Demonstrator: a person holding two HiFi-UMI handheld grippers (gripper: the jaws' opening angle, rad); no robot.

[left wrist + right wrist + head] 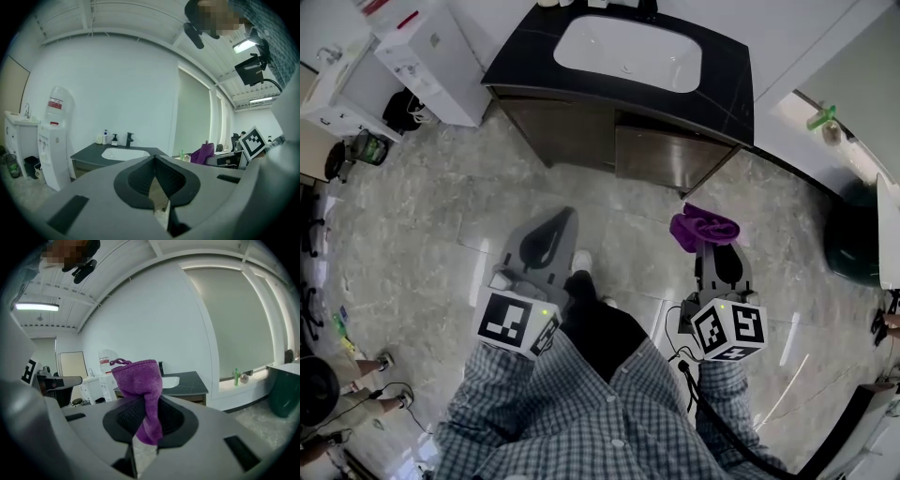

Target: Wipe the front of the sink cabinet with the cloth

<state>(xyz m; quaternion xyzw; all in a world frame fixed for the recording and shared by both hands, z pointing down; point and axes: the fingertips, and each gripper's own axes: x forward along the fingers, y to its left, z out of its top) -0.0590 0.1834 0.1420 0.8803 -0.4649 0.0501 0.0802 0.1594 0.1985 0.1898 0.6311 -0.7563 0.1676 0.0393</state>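
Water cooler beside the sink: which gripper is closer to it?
Left. The left gripper is on the water cooler's side; the right gripper, holding the purple cloth, is farther across.

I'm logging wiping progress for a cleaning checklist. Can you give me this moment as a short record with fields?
cloth: purple cloth, bunched, pinched in the right gripper
left gripper: jaws together, nothing between them
sink cabinet: brown front, dark counter, white basin
contact: cloth held short of the cabinet front, not touching it
wiping: not yet begun
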